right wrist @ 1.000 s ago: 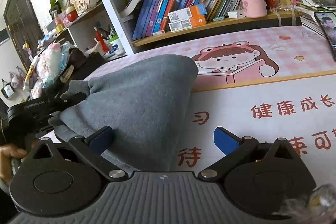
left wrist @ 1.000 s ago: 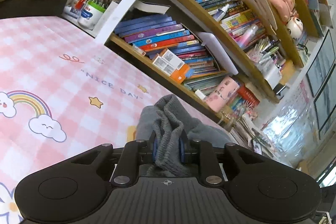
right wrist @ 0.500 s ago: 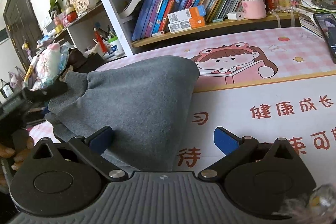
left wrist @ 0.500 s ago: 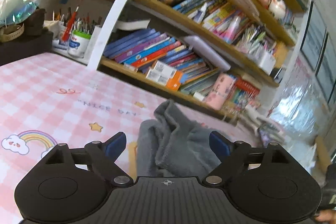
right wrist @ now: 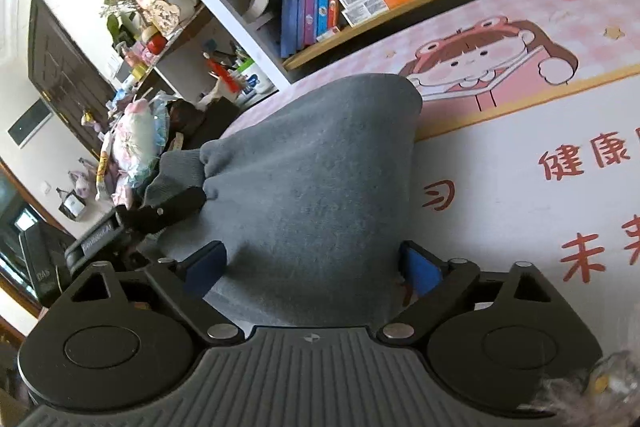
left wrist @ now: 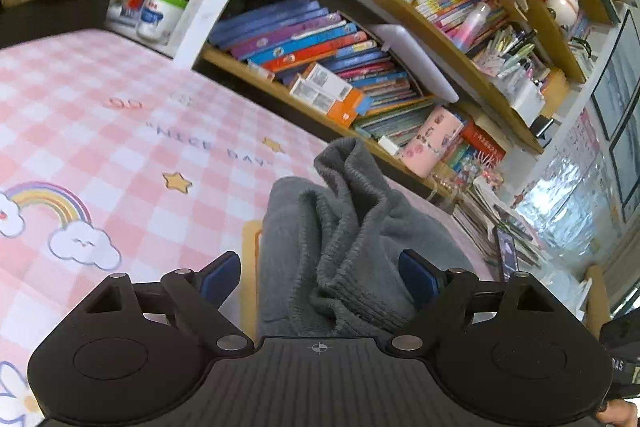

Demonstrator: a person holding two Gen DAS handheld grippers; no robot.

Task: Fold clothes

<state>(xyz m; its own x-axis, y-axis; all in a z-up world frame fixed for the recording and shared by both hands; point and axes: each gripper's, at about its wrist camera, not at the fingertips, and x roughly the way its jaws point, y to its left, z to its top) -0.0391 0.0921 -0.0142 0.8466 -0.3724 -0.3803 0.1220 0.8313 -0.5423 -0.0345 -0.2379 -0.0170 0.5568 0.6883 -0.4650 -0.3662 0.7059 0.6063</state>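
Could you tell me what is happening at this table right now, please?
A person is folding a grey garment on a pink cartoon mat, with tongs in each hand. Both the left tongs and the right tongs are open, their fingers on either side of the cloth, which lies in a bunched heap. The fold looks unfinished.
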